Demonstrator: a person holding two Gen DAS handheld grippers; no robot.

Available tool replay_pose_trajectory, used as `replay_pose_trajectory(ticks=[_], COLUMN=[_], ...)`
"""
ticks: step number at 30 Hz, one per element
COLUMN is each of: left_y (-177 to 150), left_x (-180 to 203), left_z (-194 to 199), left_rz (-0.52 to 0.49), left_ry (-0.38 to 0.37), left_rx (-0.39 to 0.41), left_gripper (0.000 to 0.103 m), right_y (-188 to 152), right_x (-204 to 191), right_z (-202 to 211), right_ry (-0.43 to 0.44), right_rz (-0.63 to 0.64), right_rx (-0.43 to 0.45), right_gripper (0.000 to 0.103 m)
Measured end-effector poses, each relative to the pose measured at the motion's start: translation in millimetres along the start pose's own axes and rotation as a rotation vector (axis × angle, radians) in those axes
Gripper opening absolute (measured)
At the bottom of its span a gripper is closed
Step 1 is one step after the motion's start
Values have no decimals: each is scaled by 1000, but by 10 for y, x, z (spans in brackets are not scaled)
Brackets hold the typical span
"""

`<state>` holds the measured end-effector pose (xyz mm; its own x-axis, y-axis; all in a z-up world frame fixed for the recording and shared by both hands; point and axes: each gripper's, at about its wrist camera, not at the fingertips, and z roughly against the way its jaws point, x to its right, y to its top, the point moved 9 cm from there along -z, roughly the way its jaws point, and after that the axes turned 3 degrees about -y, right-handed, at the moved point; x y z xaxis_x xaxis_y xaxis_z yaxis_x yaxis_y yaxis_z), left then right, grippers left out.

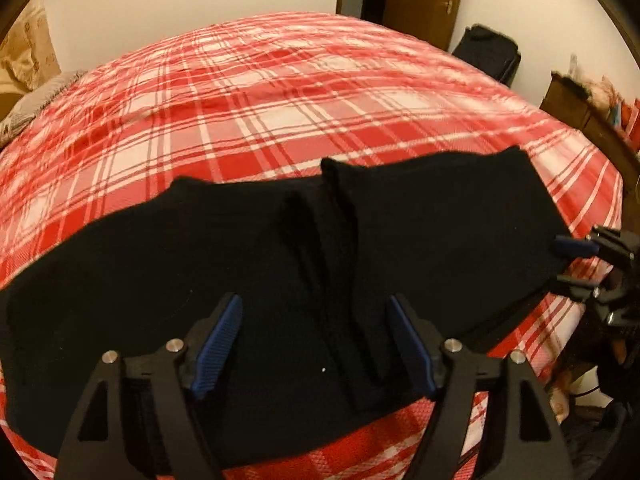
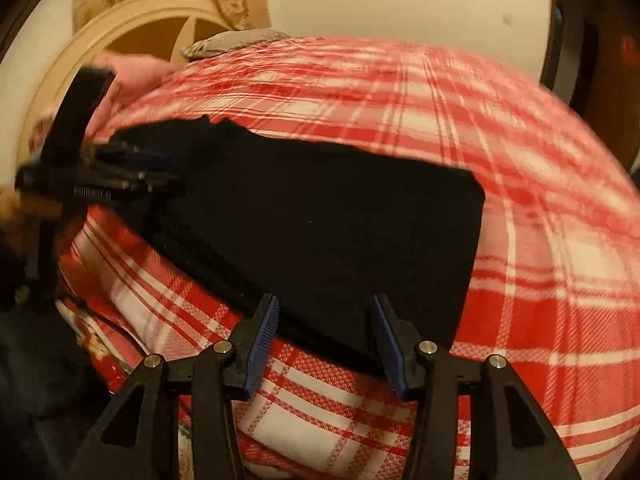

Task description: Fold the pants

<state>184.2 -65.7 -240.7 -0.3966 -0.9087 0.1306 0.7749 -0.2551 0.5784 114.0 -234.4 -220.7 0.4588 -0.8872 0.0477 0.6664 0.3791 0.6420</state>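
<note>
Looking down both wrist cams at black pants (image 1: 280,264) lying on a bed (image 1: 280,92) with a red-and-white plaid cover. Our left claw (image 1: 316,344) stands wide open, blue pads (image 1: 218,344) clear of the cloth on both sides, nothing pinched; the central fold ridge of the pants sits in the gap between the pads, below them. Our right claw (image 2: 324,336) is about half open, its pads (image 2: 262,340) straddling the near hem of the pants; we can't tell whether the pads touch the cloth, but nothing is clamped between them. From the left cam the right claw shows at the far right corner of the garment (image 1: 576,246), just beside that corner. From the right cam the left claw (image 2: 132,172) shows at the left end of the pants, blurred, with a hand (image 2: 132,76) behind it. Pants sit near the front edge of the bed, long axis running side to side, one layer folded over with its upper-right corner square and flat (image 2: 476,188). Near hem runs along the bed edge. Beyond the pants we have a broad stretch of bare plaid cover. Pillow (image 2: 236,42) and headboard (image 2: 100,32) lie at the far-left end in the right cam, well apart from the cloth.
</note>
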Motion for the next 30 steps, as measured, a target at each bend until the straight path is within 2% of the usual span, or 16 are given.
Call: replay_pose_trajectory(ticks=[2, 6, 13, 16, 19, 22, 24, 25, 27, 30], left_y=[11, 28, -76, -158, -217, -270, -295, -298, -299, -349], left_x=[-14, -84, -385, -558, -707, -835, -910, -945, -1062, -1400], left_z=[53, 182, 352, 392, 413, 436, 473, 497, 581, 801], left_rz=[5, 10, 43, 67, 87, 107, 119, 122, 126, 159], left_ry=[-8, -1, 54, 72, 85, 96, 104, 107, 127, 189], left_rx=[5, 29, 41, 32, 24, 21, 24, 31, 47, 84], left_gripper=[77, 77, 77, 77, 77, 77, 77, 77, 77, 77], right_y=[129, 432, 972, 1119, 1184, 1195, 1140, 1160, 1149, 1132], right_x=[-122, -346, -739, -889, -1006, -1038, -1045, -1045, -1041, -973], right_z=[101, 99, -342, -575, -748, -921, -1099, -1084, -1039, -798], right_ry=[41, 31, 69, 88, 129, 125, 114, 116, 119, 120], right_rz=[23, 96, 142, 149, 136, 144, 144, 137, 127, 114], right_rx=[40, 80, 91, 64, 35, 17, -30, -2, -7, 44], right_gripper=[50, 50, 50, 50, 50, 50, 51, 52, 53, 53])
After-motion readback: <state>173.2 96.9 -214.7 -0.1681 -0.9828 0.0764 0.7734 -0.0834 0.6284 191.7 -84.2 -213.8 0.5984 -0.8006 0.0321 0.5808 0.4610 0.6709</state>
